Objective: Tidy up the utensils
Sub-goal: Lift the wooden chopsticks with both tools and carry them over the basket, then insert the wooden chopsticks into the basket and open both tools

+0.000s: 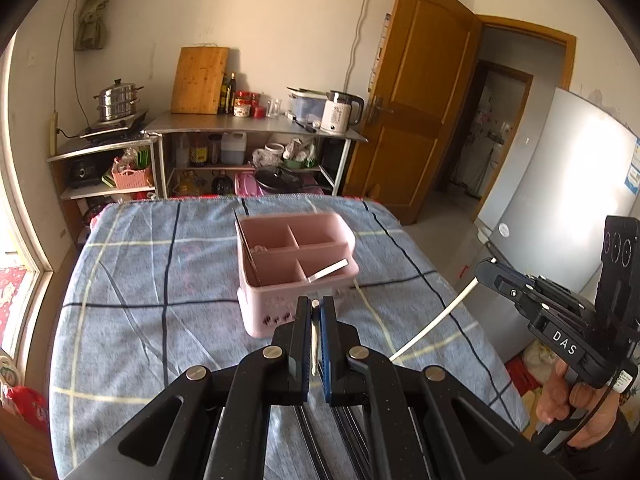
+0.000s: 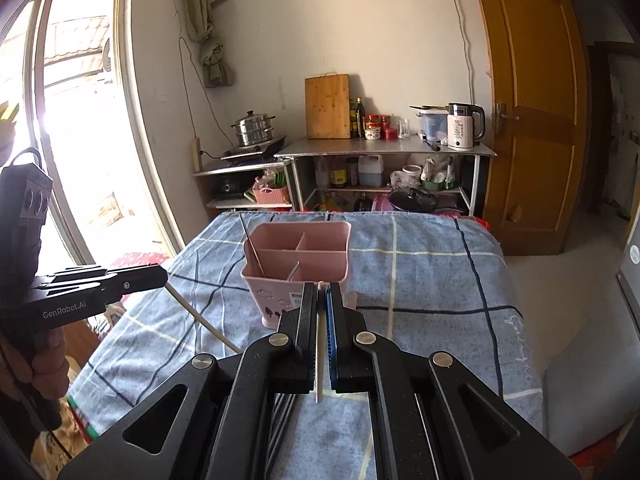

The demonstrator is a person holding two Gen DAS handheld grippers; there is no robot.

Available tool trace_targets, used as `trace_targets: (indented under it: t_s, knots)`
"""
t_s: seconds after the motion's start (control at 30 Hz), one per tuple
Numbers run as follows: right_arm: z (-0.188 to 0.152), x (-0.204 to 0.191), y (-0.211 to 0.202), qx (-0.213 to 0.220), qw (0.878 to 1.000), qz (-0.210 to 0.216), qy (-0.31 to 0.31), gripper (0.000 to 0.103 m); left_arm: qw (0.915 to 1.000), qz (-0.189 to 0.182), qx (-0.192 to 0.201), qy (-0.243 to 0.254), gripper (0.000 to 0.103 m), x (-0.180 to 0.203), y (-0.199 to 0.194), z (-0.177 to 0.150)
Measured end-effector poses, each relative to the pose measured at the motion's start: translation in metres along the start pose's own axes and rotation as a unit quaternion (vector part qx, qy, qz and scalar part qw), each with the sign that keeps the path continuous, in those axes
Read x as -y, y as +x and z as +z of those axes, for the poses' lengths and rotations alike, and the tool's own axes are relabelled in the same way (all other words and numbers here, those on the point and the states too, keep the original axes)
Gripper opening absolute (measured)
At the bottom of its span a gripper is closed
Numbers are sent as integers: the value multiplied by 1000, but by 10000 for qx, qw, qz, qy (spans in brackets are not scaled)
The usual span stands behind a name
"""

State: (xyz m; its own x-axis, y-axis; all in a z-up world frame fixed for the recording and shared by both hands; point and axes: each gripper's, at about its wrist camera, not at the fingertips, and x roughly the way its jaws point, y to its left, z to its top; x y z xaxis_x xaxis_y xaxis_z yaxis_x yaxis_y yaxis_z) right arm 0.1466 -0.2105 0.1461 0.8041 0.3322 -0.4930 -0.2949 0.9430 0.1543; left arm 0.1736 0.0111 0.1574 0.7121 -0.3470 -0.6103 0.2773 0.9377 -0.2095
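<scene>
A pink divided caddy (image 1: 272, 312) (image 2: 276, 300) stands on the blue checked cloth. Thin dark sticks (image 1: 246, 240) (image 2: 252, 248) lean in its left compartment. A flat silver handle (image 1: 328, 272) (image 2: 294, 272) lies tilted in the front right one. My left gripper (image 1: 315, 300) hovers just short of the caddy's near wall, shut on a slim silvery utensil (image 1: 314, 344). My right gripper (image 2: 321, 285) is also close to the caddy's near wall, shut on a white stick (image 2: 319, 360). Each gripper shows in the other's view, the right gripper (image 1: 482, 268) at the right and the left gripper (image 2: 162, 276) at the left.
The cloth-covered table (image 1: 160, 280) ends at a far edge. Behind it is a metal rack (image 1: 256, 124) with a kettle, jars, a cutting board and a steamer pot. A wooden door (image 1: 416, 92) and a fridge (image 1: 560, 184) are on the right, a window (image 2: 80, 120) on the left.
</scene>
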Motion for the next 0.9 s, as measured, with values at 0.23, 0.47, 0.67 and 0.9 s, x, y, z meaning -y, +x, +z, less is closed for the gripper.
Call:
trace_targets:
  t_s: [0.23, 0.47, 0.67, 0.9]
  knots:
    - [44, -5, 9, 462, 9983, 205, 299, 4, 9989, 70, 440, -170, 4, -18, -16, 52]
    - [78, -13, 27, 764, 9956, 399, 378, 4, 9975, 143, 653, -245, 4, -33, -12, 88]
    - [79, -19, 55, 731, 9958, 396, 392, 4, 9982, 201, 448, -357, 4, -47, 20, 88]
    - [63, -12, 89, 409, 9975, 319, 483, 4, 9984, 219, 59, -526, 4, -63, 60, 68]
